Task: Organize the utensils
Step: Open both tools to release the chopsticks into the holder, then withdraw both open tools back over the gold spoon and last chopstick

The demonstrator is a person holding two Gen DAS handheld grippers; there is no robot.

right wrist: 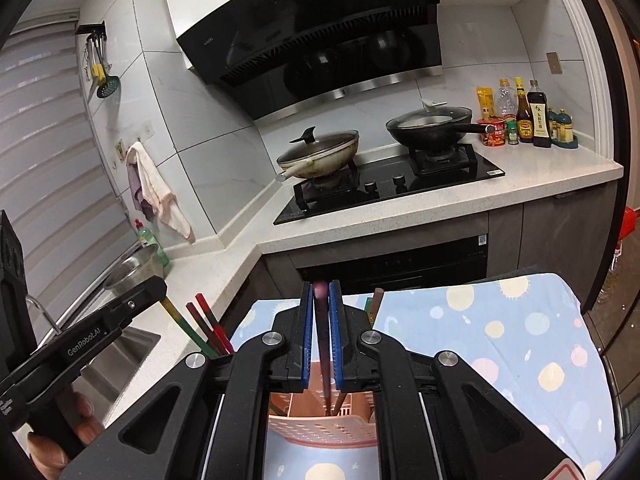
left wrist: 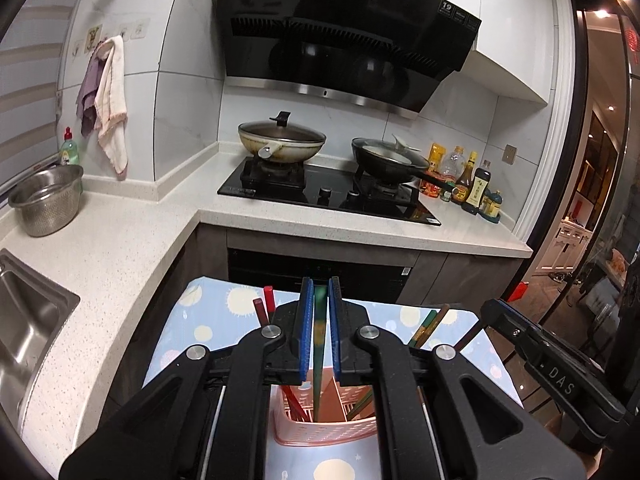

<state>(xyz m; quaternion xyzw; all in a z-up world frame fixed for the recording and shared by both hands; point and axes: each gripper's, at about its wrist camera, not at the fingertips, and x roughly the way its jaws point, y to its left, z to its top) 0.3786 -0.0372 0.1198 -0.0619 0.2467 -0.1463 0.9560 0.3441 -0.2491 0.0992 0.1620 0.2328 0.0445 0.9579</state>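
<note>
A pink perforated utensil holder (left wrist: 326,426) stands on a blue dotted cloth (left wrist: 208,320); it also shows in the right wrist view (right wrist: 324,428). My left gripper (left wrist: 321,286) is shut on a green chopstick (left wrist: 319,344) whose lower end is inside the holder. My right gripper (right wrist: 321,290) is shut on a dark purple chopstick (right wrist: 323,344) that also reaches down into the holder. Red chopsticks (left wrist: 264,306) and green and brown ones (left wrist: 430,322) lean in the holder. The left gripper's body (right wrist: 80,344) shows at the left of the right wrist view.
An L-shaped white counter (left wrist: 120,248) holds a steel colander (left wrist: 46,200) beside a sink (left wrist: 24,320). A gas hob (left wrist: 328,196) carries two lidded pans. Sauce bottles (left wrist: 472,184) stand at the counter's right end. Cloths (left wrist: 106,104) hang on the wall.
</note>
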